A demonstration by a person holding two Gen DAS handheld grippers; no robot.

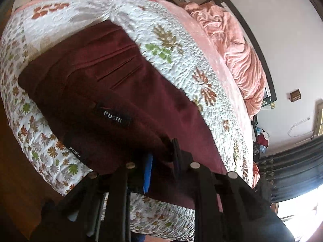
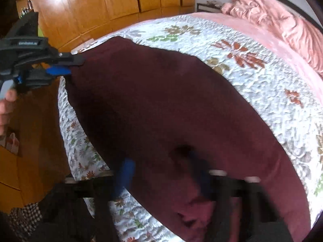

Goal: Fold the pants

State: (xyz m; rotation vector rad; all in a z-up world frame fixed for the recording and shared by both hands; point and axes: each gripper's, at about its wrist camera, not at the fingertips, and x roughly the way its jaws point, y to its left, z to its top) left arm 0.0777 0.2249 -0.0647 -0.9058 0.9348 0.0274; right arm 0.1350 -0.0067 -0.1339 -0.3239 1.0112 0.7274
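Pants [image 2: 161, 109] lie flat across the bed [image 2: 252, 76] because I pin their left end with the clamped left gripper [image 2: 68, 66] while my right gripper [image 2: 161, 173], blurred, straddles cloth near me, grip unclear.

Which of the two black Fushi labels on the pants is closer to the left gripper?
The lower label, at the pants' edge near the flowered quilt, is closer to the left gripper. The other label lies farther up the cloth.
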